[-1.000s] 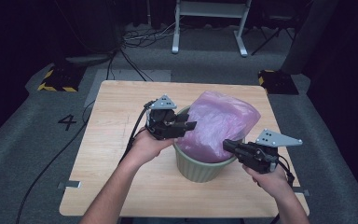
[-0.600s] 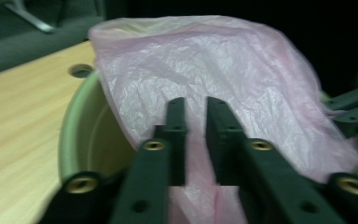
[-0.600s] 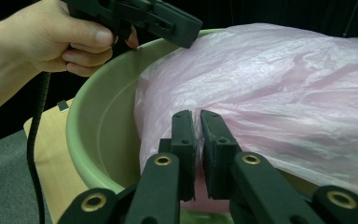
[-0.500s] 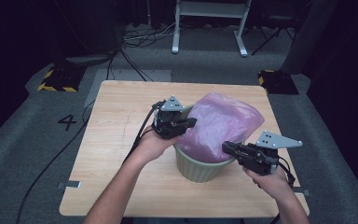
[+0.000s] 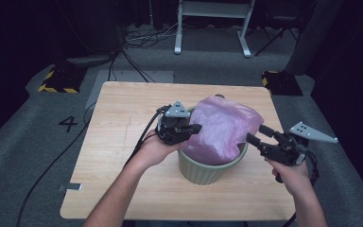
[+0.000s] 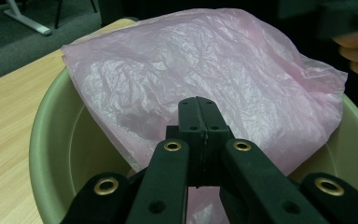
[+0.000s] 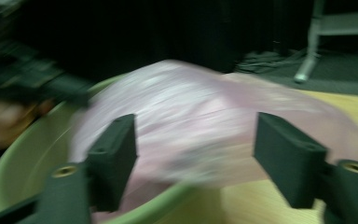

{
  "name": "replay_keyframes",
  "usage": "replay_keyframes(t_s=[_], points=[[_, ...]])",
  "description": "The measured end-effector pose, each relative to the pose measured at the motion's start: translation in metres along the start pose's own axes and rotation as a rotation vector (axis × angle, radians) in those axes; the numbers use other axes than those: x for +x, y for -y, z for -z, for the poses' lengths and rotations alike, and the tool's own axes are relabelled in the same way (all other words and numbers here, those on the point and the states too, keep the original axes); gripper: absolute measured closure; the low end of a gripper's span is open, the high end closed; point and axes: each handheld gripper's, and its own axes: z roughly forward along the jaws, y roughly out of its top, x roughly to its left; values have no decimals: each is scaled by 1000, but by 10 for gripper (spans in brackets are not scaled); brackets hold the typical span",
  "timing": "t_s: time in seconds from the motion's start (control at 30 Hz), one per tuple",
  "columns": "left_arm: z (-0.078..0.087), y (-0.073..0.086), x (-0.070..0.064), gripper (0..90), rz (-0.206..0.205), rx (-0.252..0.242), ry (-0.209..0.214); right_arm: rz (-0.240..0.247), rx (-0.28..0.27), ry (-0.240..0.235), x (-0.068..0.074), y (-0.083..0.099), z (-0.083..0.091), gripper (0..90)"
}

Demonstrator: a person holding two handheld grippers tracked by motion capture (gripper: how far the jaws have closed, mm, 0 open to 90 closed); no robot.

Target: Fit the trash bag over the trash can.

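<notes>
Crinkled translucent pink plastic bag (image 5: 222, 130), billowed up out of a round pale-green plastic bin (image 5: 210, 171), at centre right of the high view on a light wooden table (image 5: 123, 123); same bag (image 6: 205, 79) spread across the upper half of the left gripper view, draped over the bin's rim (image 6: 44, 140). Left gripper (image 5: 194, 128), at centre of the high view, jaws pressed together against the bag's left flank; in its own view (image 6: 198, 123) pads closed flush, any film between them not discernible. Right gripper (image 5: 256, 135), at right of centre, jaws spread wide just beside the bag's right edge; in its own blurred view (image 7: 193, 154) jaws far apart, bag (image 7: 214, 116) between and beyond them, contact not discernible. Grey carpeted floor (image 5: 33, 142) around the table.
</notes>
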Motion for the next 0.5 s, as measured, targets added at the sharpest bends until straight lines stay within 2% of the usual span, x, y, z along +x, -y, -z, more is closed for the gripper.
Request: replay_keyframes(t_s=[0.07,0.13,0.17,0.23,0.4,0.43,0.5], points=[[2,-1,1,889,4,-7,5,-76,7,23,-16,-2,-6,161],[4,0,3,876,11,-30,2,-160,15,33,-30,-1,-13,150],[4,0,4,869,13,-34,-2,-174,23,38,-35,0,-16,147],[5,1,6,860,14,-35,-7,-190,31,52,-41,1,-22,146],[6,2,6,861,14,-35,-6,-204,87,19,-44,1,-41,166],[6,2,6,861,16,-38,-5,-198,97,-2,-41,1,-46,208],[6,2,6,858,18,-37,-5,-177,112,-7,-35,0,-51,382]])
